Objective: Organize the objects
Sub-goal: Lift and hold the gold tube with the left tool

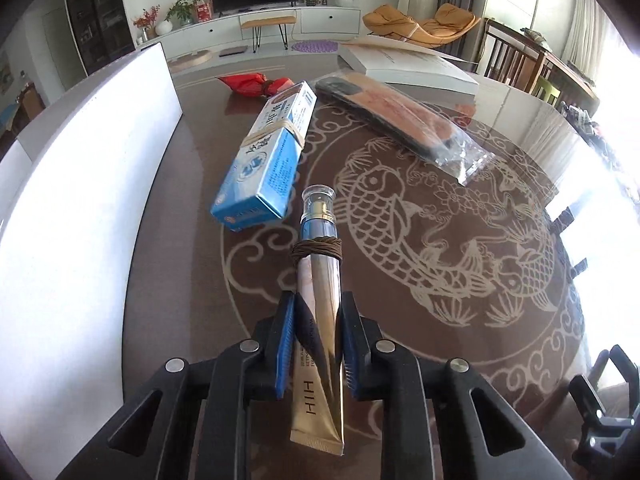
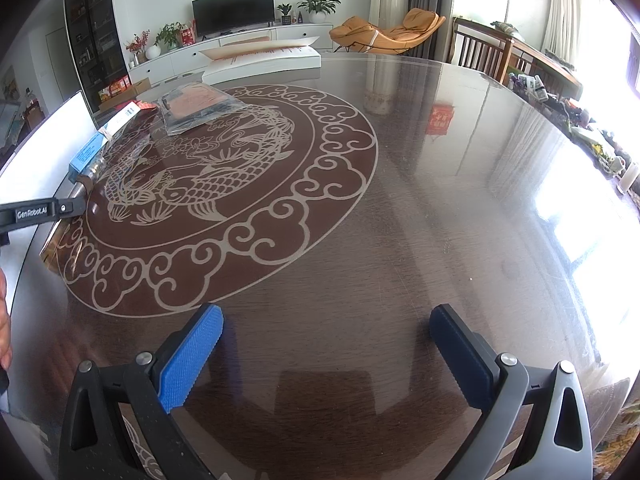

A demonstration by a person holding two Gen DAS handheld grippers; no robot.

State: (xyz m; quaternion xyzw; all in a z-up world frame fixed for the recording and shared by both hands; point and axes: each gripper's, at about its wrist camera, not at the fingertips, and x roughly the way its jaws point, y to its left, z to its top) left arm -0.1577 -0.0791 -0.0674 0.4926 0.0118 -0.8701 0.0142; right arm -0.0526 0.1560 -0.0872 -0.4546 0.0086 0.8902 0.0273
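Tabletop (image 1: pixel 400 360) dark brown, cream fish-and-cloud pattern. Tube (image 1: pixel 318 312) gold and silver, clear cap, brown band. Box (image 1: pixel 268 156) at 11 o'clock blue-white. Tool pads (image 2: pixel 192 360) blue.

Left gripper (image 1: pixel 318 320): pitched steeply downward; jaws are drawn in and pressed against both sides of a gold tube (image 1: pixel 320 344), whose capped end projects forward past the fingertips.
Left pads (image 1: pixel 286 344): blue, ribbed, seated flat against the tube's flanks.
Left gripper, seen from the right wrist view (image 2: pixel 44 212): black finger is shown entering from the left edge.
Right gripper (image 2: pixel 326 336): pitched downward; jaws are spread wide, with nothing between them.
Right pads (image 2: pixel 188 356): blue, ribbed, turned inward.
Person's hand (image 2: pixel 5 320): partly shown at the left edge.
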